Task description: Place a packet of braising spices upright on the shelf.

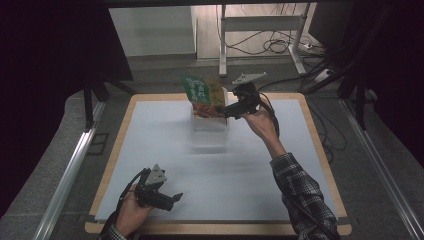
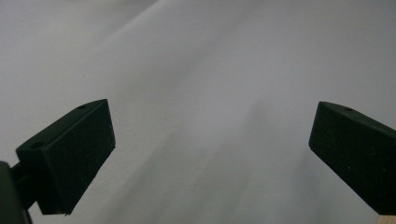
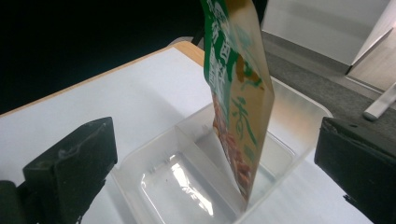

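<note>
A green and tan snack bag (image 1: 202,95) (image 3: 238,107) stands upright, leaning on one wall inside a clear plastic container (image 1: 210,132) (image 3: 140,161) at the far middle of the white mat. My right gripper (image 1: 223,111) (image 3: 215,142) is just right of the bag at the container's rim. It is open, with its jaws wide apart on either side of the bag and not touching it. At the near left my left gripper (image 1: 175,198) (image 2: 210,140) is held low over the bare mat, open with nothing between its jaws.
The white mat (image 1: 165,150) covers a wooden table (image 1: 320,150). Aluminium rails (image 1: 70,175) run along both sides. Behind the table stand a desk frame (image 1: 222,45) and loose cables (image 1: 275,47) on the floor.
</note>
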The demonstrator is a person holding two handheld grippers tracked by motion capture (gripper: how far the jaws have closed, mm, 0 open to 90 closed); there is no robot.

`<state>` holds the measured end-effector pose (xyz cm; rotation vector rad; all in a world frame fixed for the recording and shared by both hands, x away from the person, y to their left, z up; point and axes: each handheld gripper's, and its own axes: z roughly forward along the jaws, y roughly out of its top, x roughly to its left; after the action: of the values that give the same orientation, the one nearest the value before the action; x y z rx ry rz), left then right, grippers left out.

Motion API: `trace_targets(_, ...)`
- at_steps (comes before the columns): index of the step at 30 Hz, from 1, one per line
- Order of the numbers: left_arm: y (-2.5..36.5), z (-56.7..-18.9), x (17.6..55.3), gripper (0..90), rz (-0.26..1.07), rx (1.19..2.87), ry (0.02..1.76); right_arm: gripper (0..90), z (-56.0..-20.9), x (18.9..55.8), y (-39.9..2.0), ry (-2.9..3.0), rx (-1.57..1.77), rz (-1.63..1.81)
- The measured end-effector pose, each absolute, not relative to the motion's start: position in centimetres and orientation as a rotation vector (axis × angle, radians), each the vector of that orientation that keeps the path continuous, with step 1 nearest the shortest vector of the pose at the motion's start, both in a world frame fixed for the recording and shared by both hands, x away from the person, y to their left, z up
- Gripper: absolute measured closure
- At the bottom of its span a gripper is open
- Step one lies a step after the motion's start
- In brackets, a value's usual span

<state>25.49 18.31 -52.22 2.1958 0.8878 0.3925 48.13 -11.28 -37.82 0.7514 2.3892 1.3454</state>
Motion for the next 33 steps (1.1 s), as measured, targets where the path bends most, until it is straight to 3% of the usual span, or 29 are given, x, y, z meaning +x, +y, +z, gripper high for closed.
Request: trace_targets(33,18.1,-52.3,25.4,0.2,0.407,2.206,0.882,0.0,-40.7,43.2,-16.2,2.386,0.795,1.344)
